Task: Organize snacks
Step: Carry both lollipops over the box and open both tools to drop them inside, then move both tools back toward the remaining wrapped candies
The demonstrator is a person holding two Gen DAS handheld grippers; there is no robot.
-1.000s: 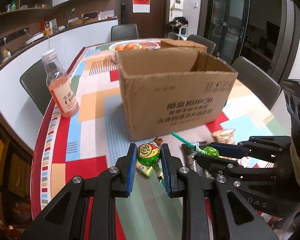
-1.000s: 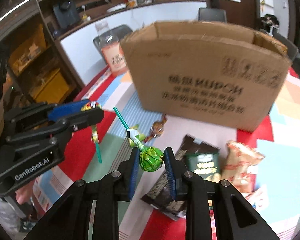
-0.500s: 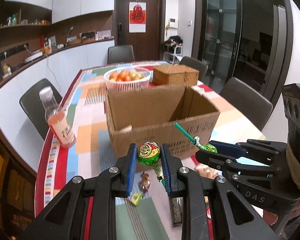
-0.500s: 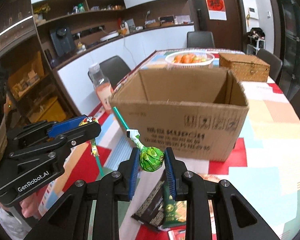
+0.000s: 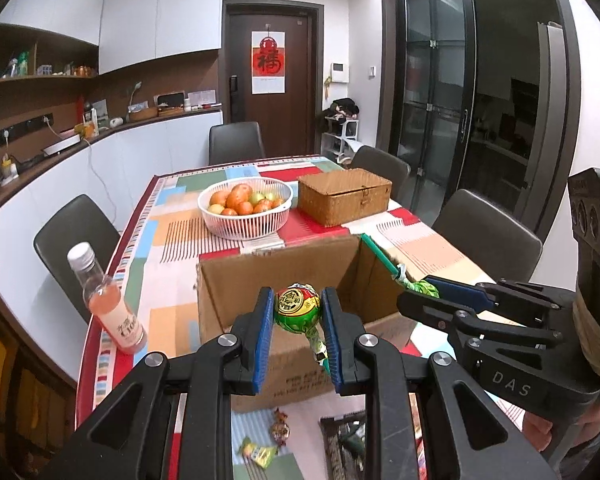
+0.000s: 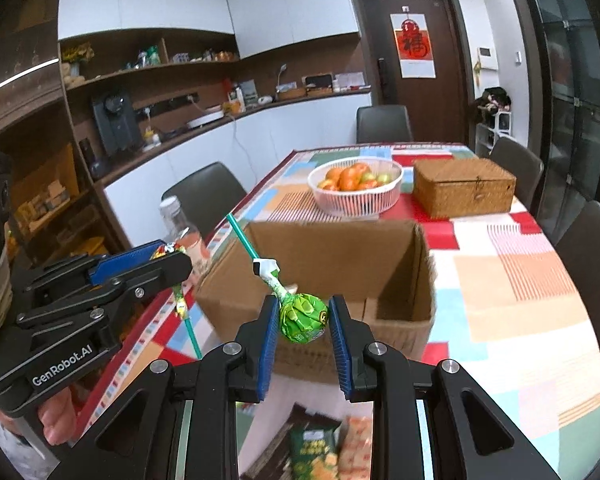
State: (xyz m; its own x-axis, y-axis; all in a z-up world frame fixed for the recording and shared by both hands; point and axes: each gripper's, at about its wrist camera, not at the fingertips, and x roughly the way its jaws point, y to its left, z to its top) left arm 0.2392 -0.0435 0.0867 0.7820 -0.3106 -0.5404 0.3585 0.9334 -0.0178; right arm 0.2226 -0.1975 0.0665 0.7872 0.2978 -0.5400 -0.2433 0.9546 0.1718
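Note:
My left gripper [image 5: 296, 310] is shut on a round lollipop with a green, red and yellow wrapper [image 5: 297, 307], held above the near wall of an open cardboard box [image 5: 236, 280]. My right gripper [image 6: 303, 318] is shut on a green-wrapped lollipop [image 6: 303, 317] whose teal stick points up and left, also over the box's near edge [image 6: 240, 304]. The right gripper shows in the left wrist view [image 5: 428, 290], the left gripper in the right wrist view [image 6: 168, 254]. Loose candies [image 5: 280, 428] and snack packets [image 6: 312, 452] lie on the table in front of the box.
A bottle of pink drink [image 5: 108, 300] stands left of the box near the table edge. A white basket of fruit [image 5: 246, 208] and a wicker box [image 5: 344, 196] sit behind it. Dark chairs [image 5: 488, 232] ring the patchwork tablecloth [image 6: 520, 280].
Both grippers have risen with their lollipops from table level to above the box's rim, so the open inside of the box now shows.

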